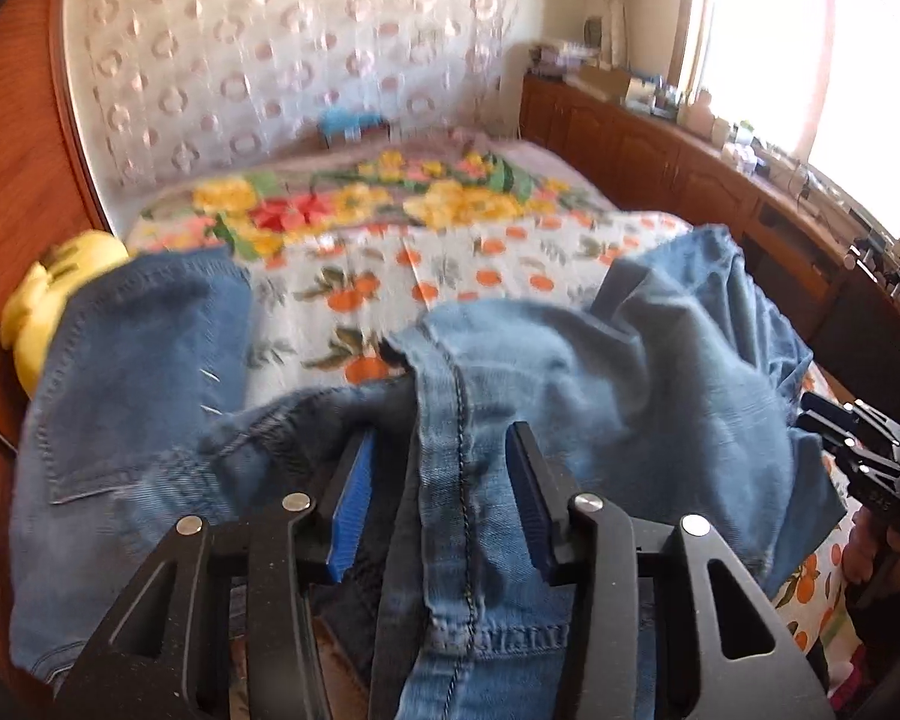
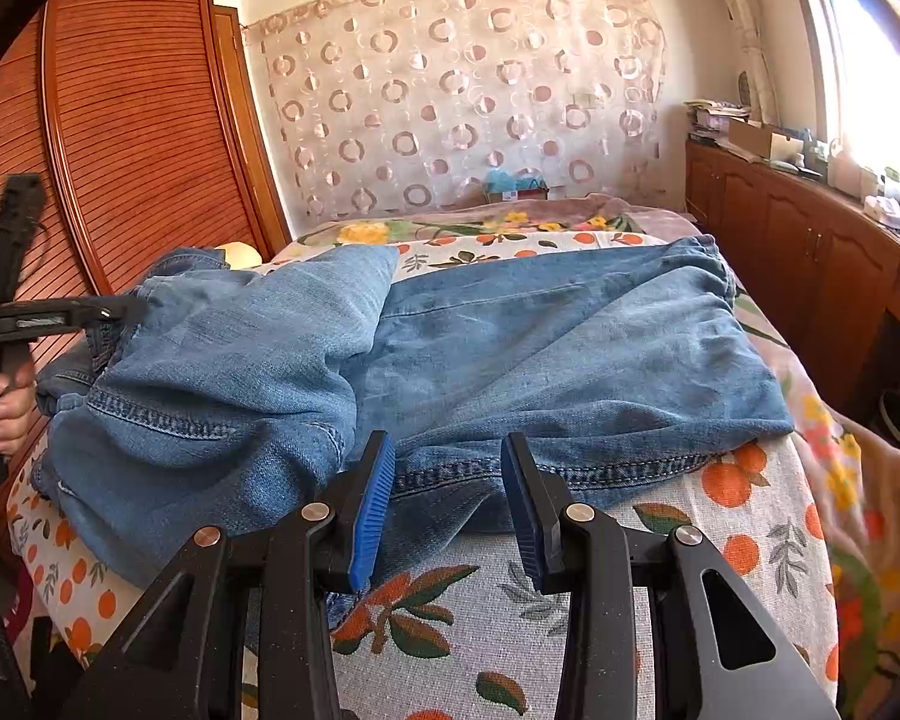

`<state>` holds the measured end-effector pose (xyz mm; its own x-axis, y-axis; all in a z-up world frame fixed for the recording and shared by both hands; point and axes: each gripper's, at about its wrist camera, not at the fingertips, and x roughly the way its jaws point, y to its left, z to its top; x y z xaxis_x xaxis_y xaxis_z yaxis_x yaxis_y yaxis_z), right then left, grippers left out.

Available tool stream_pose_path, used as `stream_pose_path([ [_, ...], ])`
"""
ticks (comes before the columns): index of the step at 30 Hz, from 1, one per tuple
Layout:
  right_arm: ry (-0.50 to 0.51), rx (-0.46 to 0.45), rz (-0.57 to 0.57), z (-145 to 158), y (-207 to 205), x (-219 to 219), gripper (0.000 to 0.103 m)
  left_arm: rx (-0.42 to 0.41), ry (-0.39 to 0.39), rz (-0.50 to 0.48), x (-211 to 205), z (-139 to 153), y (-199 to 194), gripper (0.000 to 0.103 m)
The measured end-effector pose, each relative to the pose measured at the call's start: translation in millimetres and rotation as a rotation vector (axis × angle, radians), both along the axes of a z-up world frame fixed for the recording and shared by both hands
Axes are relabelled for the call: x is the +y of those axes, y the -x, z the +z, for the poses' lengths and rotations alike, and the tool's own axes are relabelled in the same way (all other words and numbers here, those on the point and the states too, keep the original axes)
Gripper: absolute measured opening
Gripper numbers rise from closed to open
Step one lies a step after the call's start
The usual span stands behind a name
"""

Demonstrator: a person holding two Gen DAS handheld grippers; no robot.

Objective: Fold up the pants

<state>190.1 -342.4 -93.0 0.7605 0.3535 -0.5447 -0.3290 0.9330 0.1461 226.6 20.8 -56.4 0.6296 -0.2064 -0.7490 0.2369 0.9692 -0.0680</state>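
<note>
A pair of blue denim pants (image 2: 510,348) lay across the middle of the right wrist frame, spread over a bedsheet (image 2: 480,612) printed with oranges. One part was doubled over at centre left, likely a fold begun. The right gripper (image 2: 448,492) sat at lower centre, jaws apart with nothing between them, hovering just at the near hem, probably placed to take that edge. The left gripper (image 1: 438,492) filled the lower centre of its own frame, jaws apart, with a seamed strip of denim lying between the blue pads (image 1: 354,498) but not pinched. In that view the fabric was bunched and raised. A wooden wardrobe (image 2: 120,120) stood at upper left, and a patterned curtain (image 2: 462,90) hung at top centre.
</note>
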Motion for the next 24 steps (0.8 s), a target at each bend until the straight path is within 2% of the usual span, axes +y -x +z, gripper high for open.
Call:
stream_pose_path([
  [2, -0.002, -0.003, 0.001, 0, 0, 0, 0.038, 0.024, -0.004, -0.022, -3, -5, 0, 0.029],
  [5, -0.006, -0.003, 0.002, 0, 0, -1, 0.038, -0.017, -0.004, -0.050, -9, 5, 11, 0.011],
  [8, -0.008, -0.003, 0.002, 0, 0, -1, 0.038, -0.109, 0.038, -0.060, -12, 32, 33, 0.007],
  [12, -0.009, -0.002, 0.001, -1, 0, 0, 0.038, -0.282, 0.092, -0.036, -10, 82, 78, 0.007],
  [14, -0.009, 0.000, -0.001, -1, -1, 0, 0.038, -0.310, 0.110, -0.011, -1, 98, 98, 0.007],
  [16, -0.009, -0.001, 0.000, -1, -1, 0, 0.038, -0.300, 0.109, 0.020, 11, 101, 108, 0.007],
  [19, -0.009, 0.000, 0.000, -1, -2, 0, 0.038, -0.258, 0.077, 0.092, 34, 87, 111, 0.007],
  [21, -0.008, 0.001, 0.001, -1, -2, 0, 0.038, -0.187, 0.059, 0.132, 50, 65, 106, 0.007],
  [24, -0.007, 0.004, 0.001, -1, -3, 0, 0.038, -0.102, 0.042, 0.163, 62, 33, 98, 0.013],
])
